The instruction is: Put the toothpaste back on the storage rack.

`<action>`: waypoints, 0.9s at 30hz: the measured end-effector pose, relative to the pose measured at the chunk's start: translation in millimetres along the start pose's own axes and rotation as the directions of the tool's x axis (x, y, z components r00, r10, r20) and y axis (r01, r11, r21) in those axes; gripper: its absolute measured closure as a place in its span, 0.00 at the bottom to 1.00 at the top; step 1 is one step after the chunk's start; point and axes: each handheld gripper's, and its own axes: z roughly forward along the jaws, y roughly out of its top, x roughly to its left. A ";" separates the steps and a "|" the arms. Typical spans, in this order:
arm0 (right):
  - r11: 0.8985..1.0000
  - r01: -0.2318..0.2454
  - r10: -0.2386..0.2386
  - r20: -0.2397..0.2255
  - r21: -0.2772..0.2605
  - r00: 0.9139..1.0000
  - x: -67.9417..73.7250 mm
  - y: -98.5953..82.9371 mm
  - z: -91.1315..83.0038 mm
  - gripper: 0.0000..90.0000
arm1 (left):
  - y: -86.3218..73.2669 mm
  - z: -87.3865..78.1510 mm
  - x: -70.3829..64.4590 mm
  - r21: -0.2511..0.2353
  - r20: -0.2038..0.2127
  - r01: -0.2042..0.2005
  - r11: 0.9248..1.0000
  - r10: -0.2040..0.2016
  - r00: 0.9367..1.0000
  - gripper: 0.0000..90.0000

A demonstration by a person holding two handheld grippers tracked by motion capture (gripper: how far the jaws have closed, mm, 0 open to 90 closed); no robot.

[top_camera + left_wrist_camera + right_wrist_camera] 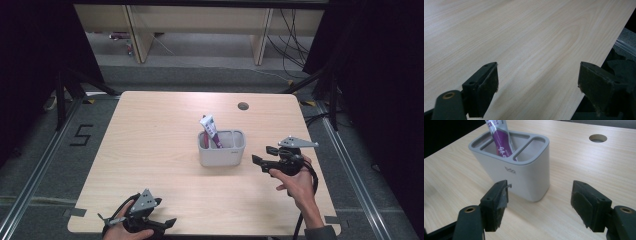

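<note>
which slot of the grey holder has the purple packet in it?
The middle slot of the grey plastic holder holds the purple-and-white packet, leaning. The long slots on either side look empty.

Lab: taped floor [80, 135], loose cables [290, 45]

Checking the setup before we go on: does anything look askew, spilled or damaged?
Only small things: the purple sachet leans in the grey holder rather than standing straight, and the pad on one right gripper jaw looks frayed. Nothing spilled.

Matt plastic holder [524, 170], glossy sachet [501, 140]
</note>
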 end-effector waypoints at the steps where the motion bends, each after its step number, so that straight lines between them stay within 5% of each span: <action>1: 1.000 0.030 -0.030 0.006 0.004 1.000 -1.5 -0.9 -1.4 0.34 | 0.0 0.8 -0.2 -0.007 -0.001 0.003 1.000 -0.003 1.000 0.18; 14: 0.997 0.039 -0.037 -0.031 0.072 0.999 6.6 -21.5 -3.6 0.31 | -0.4 0.6 -0.8 -0.009 0.004 -0.008 1.000 0.008 1.000 0.18; 15: 0.997 0.014 -0.013 -0.016 0.079 1.000 9.3 -22.9 -4.6 0.31 | -0.4 0.6 -0.8 -0.006 0.003 -0.007 1.000 0.007 1.000 0.18; 18: 0.996 0.041 -0.041 -0.005 0.075 0.999 6.6 -26.4 -6.2 0.30 | -0.6 0.7 -0.3 -0.005 0.007 -0.003 1.000 0.003 1.000 0.18; 21: 0.997 0.002 -0.001 -0.012 0.082 1.000 8.6 -31.8 -7.6 0.30 | 0.0 0.8 -0.7 -0.008 0.004 0.003 1.000 -0.003 1.000 0.18; 27: 0.994 0.021 -0.019 -0.013 0.109 1.000 8.2 -44.0 -9.1 0.28 | 0.4 0.8 -0.2 0.017 -0.001 -0.026 1.000 0.026 1.000 0.18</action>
